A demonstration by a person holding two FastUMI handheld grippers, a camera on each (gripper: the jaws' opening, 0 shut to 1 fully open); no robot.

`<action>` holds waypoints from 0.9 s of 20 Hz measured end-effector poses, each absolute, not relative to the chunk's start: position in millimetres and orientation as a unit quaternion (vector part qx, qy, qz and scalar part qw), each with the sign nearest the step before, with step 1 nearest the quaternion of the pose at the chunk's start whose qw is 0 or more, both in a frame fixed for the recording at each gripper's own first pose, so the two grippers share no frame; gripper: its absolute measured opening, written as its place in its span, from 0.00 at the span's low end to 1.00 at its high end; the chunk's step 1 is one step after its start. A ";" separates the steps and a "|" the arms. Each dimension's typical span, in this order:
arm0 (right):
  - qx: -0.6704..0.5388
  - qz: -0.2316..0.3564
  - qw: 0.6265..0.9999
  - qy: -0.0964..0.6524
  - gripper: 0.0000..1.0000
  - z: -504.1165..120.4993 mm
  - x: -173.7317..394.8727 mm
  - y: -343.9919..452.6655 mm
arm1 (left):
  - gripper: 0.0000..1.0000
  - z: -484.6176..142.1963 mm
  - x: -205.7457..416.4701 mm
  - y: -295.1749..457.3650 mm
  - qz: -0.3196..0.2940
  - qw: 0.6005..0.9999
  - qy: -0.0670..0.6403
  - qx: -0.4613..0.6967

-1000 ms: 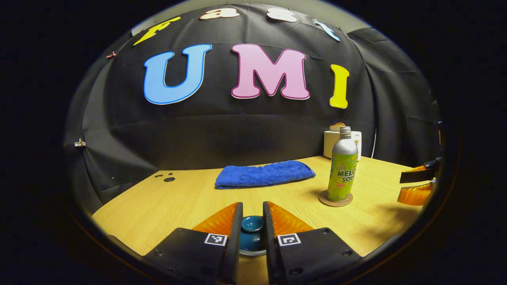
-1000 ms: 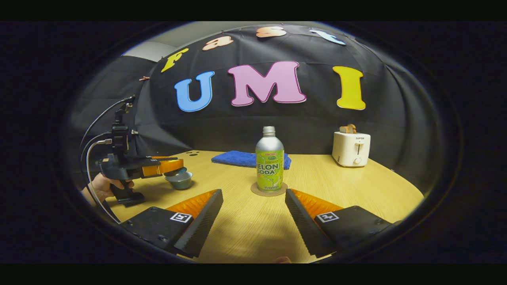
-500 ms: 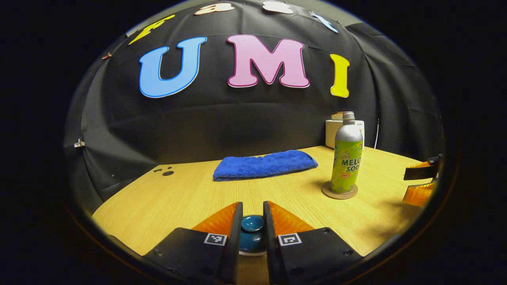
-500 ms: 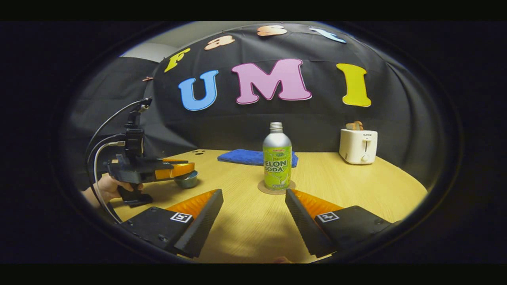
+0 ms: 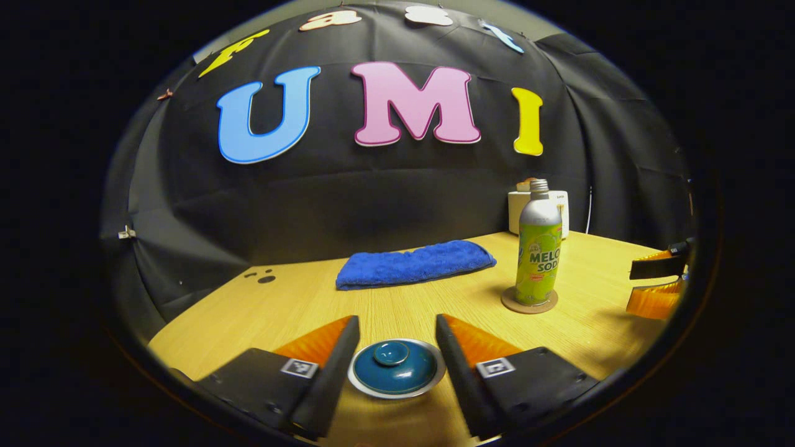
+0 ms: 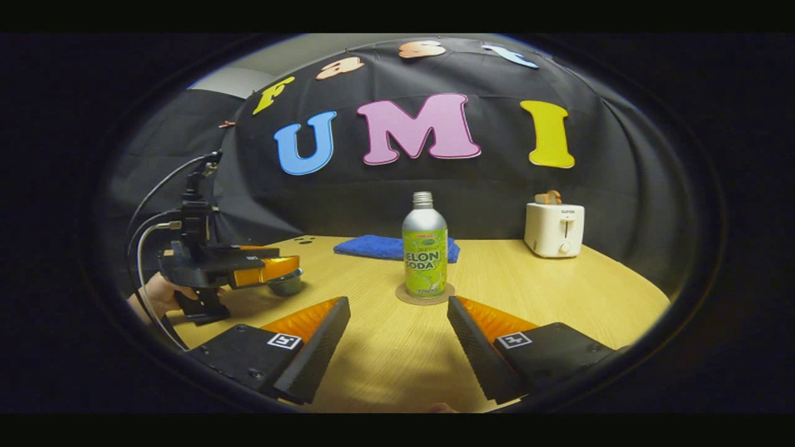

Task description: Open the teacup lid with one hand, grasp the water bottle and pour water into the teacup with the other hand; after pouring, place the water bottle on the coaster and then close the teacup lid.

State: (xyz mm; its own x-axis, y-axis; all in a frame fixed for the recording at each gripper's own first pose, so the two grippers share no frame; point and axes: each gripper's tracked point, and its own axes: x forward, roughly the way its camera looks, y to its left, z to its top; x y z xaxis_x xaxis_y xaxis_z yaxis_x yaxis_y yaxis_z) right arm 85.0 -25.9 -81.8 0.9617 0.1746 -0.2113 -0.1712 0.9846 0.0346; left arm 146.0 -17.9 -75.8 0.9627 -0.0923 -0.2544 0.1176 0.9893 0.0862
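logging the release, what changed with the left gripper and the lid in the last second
The left gripper opened and let go of the teacup lid, which it had pinched by the knob; the lid now sits between its spread fingers. The water bottle stayed on its coaster; the right gripper stayed open.

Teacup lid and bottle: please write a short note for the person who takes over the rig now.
Left gripper: jaws open, one on each side of the teacup lid, not touching it. A second ago they were shut on its knob.
Right gripper: open, empty, facing the water bottle.
Things: the lid sits on the teacup; the bottle stands upright on the coaster.
Done: bottle placed, lid just set down and released.
Left: draw the left gripper back. Water in the cup cannot be seen.
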 end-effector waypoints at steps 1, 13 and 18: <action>0.006 0.084 0.991 0.108 0.97 -81.9 84.8 -27.8 | 0.85 -70.5 145.2 -20.2 -0.058 0.990 0.117 0.059; 0.022 0.046 0.998 0.047 0.98 -50.8 96.2 -35.2 | 0.96 -19.0 87.7 -28.0 -0.032 0.999 0.001 0.011; -0.003 0.025 0.999 0.032 0.98 -51.4 103.3 -39.1 | 0.96 -35.3 85.6 -24.4 -0.015 0.999 0.023 -0.047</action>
